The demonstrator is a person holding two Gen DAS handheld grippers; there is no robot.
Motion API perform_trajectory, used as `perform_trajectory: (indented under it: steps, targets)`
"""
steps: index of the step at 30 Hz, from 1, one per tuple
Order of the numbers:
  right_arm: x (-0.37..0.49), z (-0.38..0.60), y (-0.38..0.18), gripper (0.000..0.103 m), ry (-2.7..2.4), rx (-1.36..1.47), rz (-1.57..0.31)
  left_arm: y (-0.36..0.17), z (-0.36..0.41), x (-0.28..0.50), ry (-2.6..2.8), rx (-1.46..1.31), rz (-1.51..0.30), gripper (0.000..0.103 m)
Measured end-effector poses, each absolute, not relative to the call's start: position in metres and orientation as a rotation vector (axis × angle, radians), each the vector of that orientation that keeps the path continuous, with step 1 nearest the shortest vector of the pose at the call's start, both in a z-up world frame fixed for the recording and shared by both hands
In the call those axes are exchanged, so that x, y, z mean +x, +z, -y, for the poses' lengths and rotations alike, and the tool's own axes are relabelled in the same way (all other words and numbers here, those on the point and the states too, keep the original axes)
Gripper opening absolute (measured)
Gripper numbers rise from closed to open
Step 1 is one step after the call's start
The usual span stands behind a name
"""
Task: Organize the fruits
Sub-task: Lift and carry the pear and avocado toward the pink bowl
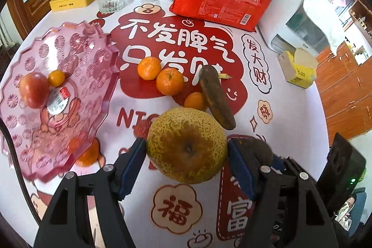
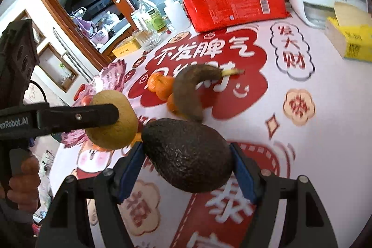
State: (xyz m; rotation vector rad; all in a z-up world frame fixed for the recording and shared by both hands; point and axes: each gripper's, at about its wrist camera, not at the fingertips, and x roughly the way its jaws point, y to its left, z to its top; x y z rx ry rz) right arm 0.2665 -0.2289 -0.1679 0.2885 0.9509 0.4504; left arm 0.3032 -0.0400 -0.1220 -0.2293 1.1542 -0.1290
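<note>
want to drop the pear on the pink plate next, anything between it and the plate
Nothing visible does. The pear, clamped in the left gripper, sits just right of the pink plate. An apple and small orange occupy the plate's far part; the near part is bare.

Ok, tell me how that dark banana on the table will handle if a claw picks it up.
The banana is almost wholly brown-black, so it is probably very soft and may squash or split under firm pads. Its curved shape suggests it could swivel if gripped near one end. It leans against a tangerine, which might roll when the banana is lifted.
</note>
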Motion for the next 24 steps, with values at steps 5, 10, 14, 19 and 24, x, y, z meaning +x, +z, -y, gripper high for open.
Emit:
perform_trajectory:
  steps: [5, 10, 14, 19, 24]
  targets:
    - [0.239, 0.224, -0.171, 0.073, 0.452, 0.317, -0.994, -0.111, 0.028, 0.275, -0.122, -0.242, -1.135, 0.070]
    - [0.213, 0.216, -0.172, 0.073, 0.452, 0.311, -1.024, -0.102, 0.010, 0.245, -0.114, -0.253, -1.115, 0.070]
    - [0.191, 0.206, -0.170, 0.073, 0.450, 0.298, -1.039, -0.098, -0.009, 0.220, -0.104, -0.262, -1.114, 0.070]
    - [0.172, 0.192, -0.166, 0.073, 0.448, 0.285, -1.045, -0.096, -0.037, 0.198, -0.082, -0.276, -1.119, 0.070]
    - [0.161, 0.171, -0.161, 0.073, 0.449, 0.292, -1.041, -0.091, -0.069, 0.183, -0.055, -0.282, -1.114, 0.070]
